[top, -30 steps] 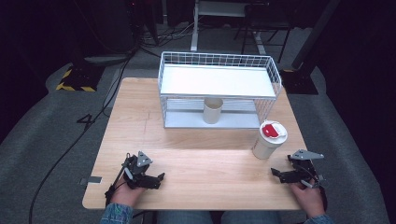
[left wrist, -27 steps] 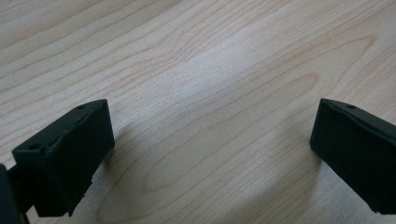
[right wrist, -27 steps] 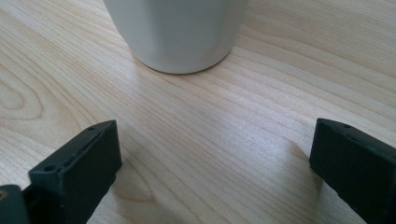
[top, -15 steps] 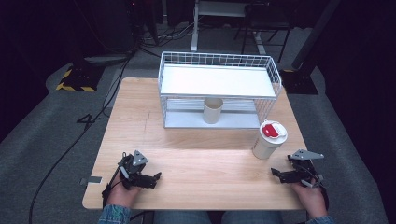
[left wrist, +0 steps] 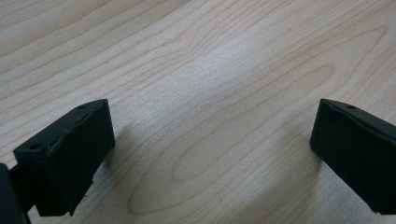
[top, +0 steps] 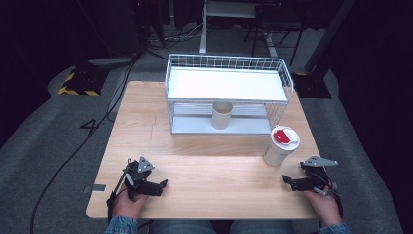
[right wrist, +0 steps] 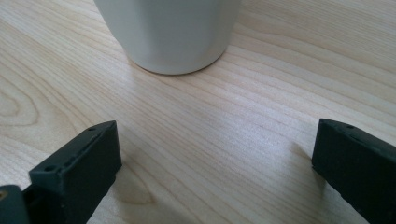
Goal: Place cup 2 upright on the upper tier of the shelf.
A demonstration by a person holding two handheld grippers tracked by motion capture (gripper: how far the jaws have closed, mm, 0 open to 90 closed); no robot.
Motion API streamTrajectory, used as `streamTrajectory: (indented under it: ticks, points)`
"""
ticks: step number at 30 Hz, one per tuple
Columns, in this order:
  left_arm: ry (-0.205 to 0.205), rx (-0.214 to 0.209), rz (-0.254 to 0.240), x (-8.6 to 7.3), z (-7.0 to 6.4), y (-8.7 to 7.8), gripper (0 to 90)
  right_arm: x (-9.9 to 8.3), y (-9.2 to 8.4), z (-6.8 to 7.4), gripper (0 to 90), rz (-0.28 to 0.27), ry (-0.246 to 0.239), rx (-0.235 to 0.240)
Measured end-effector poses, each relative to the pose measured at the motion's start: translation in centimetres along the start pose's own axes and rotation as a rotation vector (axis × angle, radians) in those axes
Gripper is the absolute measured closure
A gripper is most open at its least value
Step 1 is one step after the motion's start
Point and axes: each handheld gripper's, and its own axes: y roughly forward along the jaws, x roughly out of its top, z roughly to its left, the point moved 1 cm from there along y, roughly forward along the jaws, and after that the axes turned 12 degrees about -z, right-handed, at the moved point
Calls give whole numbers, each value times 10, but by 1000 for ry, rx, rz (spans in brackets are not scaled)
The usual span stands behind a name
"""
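Black jaws of the right gripper (top: 291, 183) had just been opening and stood wide apart with only bare wood between them, aimed at the white paper cup with a red lid (top: 279, 146) standing near ahead. Its hand rested low at the wooden table's (top: 209, 165) near edge. Opposite, the left gripper (top: 158, 186) lay equally spread, holding nothing.
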Motion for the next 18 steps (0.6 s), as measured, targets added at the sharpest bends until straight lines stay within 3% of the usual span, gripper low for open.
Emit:
streamTrajectory:
  ticks: [6,10,18]
  points:
    - [3,0,0,0,0,0,5,2,-2,0,67,8,19,-5]
    - [-3,1,-1,0,0,0,5,6,-10,-2,42,-55,41,-19]
    - [-1,0,0,0,0,0,5,17,-15,4,0,-126,28,-2]
